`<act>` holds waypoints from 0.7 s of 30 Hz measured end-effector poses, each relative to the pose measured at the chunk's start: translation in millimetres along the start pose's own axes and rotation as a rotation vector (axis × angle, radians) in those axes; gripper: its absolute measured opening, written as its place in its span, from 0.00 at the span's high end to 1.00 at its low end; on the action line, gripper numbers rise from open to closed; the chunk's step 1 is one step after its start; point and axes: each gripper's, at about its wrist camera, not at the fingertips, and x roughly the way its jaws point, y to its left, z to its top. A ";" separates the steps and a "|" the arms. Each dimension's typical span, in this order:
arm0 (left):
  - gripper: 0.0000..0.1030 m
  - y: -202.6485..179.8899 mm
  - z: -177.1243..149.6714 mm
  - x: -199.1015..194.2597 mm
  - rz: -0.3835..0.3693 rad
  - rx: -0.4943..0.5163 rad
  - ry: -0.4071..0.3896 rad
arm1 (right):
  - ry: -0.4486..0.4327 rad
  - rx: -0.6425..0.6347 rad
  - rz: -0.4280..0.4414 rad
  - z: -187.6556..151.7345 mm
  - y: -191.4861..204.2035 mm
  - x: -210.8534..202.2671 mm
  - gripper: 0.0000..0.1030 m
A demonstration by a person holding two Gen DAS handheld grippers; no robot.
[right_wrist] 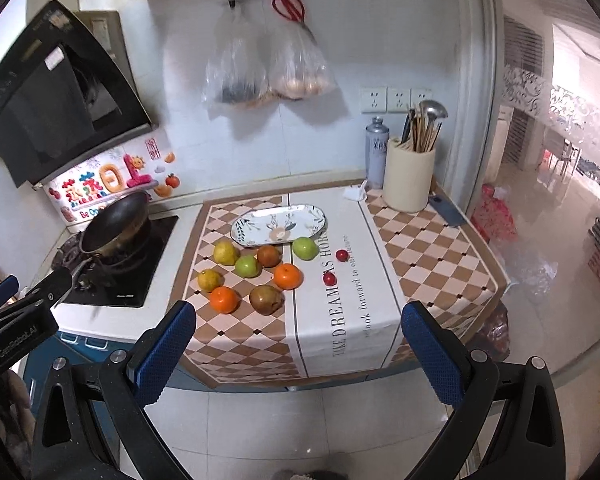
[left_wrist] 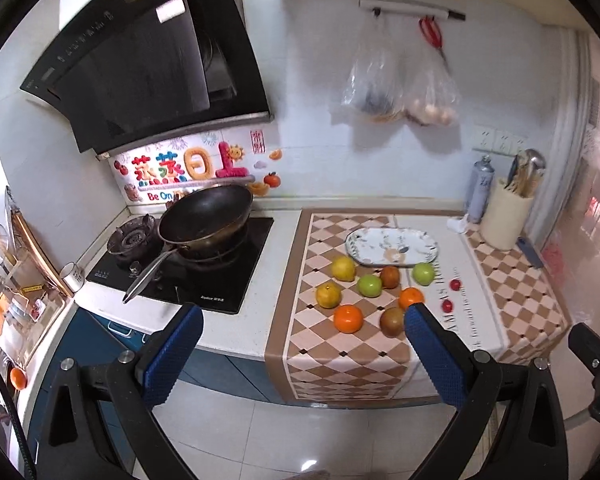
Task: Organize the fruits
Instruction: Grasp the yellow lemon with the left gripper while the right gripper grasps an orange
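Loose fruit lies on the checkered cloth point(right_wrist: 420, 248) in front of an oval patterned plate point(right_wrist: 280, 224) point(left_wrist: 392, 246): two oranges point(right_wrist: 224, 299) point(right_wrist: 288, 276), two green apples point(right_wrist: 247, 266) point(right_wrist: 305, 248), two yellow pears point(right_wrist: 225, 252) point(right_wrist: 210, 280), two brown pears point(right_wrist: 266, 299) point(right_wrist: 269, 255) and two small red fruits point(right_wrist: 329, 278) point(right_wrist: 342, 255). The plate holds no fruit. My left gripper point(left_wrist: 304, 330) and right gripper point(right_wrist: 298, 330) both hang open over the floor, short of the counter edge, holding nothing.
A wok point(left_wrist: 206, 218) sits on the gas stove point(left_wrist: 188, 264) at the left under a black hood point(left_wrist: 140, 68). A cream utensil holder point(right_wrist: 409, 178) and a spray can point(right_wrist: 377, 152) stand at the back right. Two plastic bags point(right_wrist: 268, 72) hang on the wall.
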 end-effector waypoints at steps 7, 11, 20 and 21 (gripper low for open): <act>0.00 -6.8 7.7 95.8 0.032 0.000 0.125 | 0.111 -0.016 0.004 20.0 8.8 116.9 0.00; 0.00 -8.0 11.8 168.0 0.053 -0.019 0.234 | 0.199 -0.014 0.034 31.7 4.7 203.0 0.00; 0.00 -12.9 19.1 336.2 0.063 -0.111 0.573 | 0.493 -0.006 0.114 42.8 -7.1 401.4 0.00; 0.00 -12.6 18.1 356.2 0.049 -0.134 0.624 | 0.526 -0.004 0.123 42.1 -8.1 418.8 0.00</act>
